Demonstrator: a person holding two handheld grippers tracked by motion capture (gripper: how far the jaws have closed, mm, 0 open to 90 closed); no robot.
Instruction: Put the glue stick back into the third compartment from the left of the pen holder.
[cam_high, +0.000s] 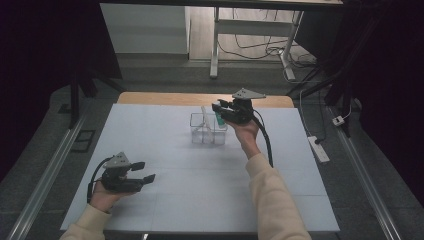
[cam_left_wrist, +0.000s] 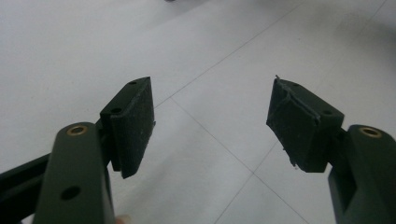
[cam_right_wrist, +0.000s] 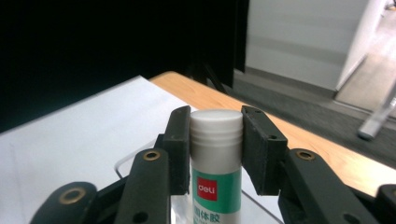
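A: Where is the right tool (cam_high: 218, 110) seen?

B: In the high view it is held above the far middle of the desk (cam_high: 165, 195), at the clear plastic organiser (cam_high: 208, 131), which stands on the white sheet that covers the desk.

A: What is carried by it?

B: A glue stick (cam_right_wrist: 216, 163) is seen between its two pads in the right gripper view. The stick is upright, with a grey-white ribbed cap at the top and a green label with a red logo below. The cap is flanked closely by both pads; the left pad lies against it, while a thin gap may be made out at the right pad, so whether the stick is pressed or just loosed cannot be told for certain. The jaws are set narrow, about the width of the stick.

A: And where is the stick in relation to the organiser?

B: In the high view a green patch (cam_high: 220, 120) is seen just under the tool, over the right-hand compartments. A clear edge of the organiser is glimpsed below the stick in the right gripper view. Whether the base is resting inside cannot be told.

A: What of the left tool (cam_high: 142, 171)?

B: It is held low over the near left part of the desk, well apart from the organiser. Its jaws are spread wide and nothing is held between the pads (cam_left_wrist: 133, 126); bare white desk is seen through the gap.
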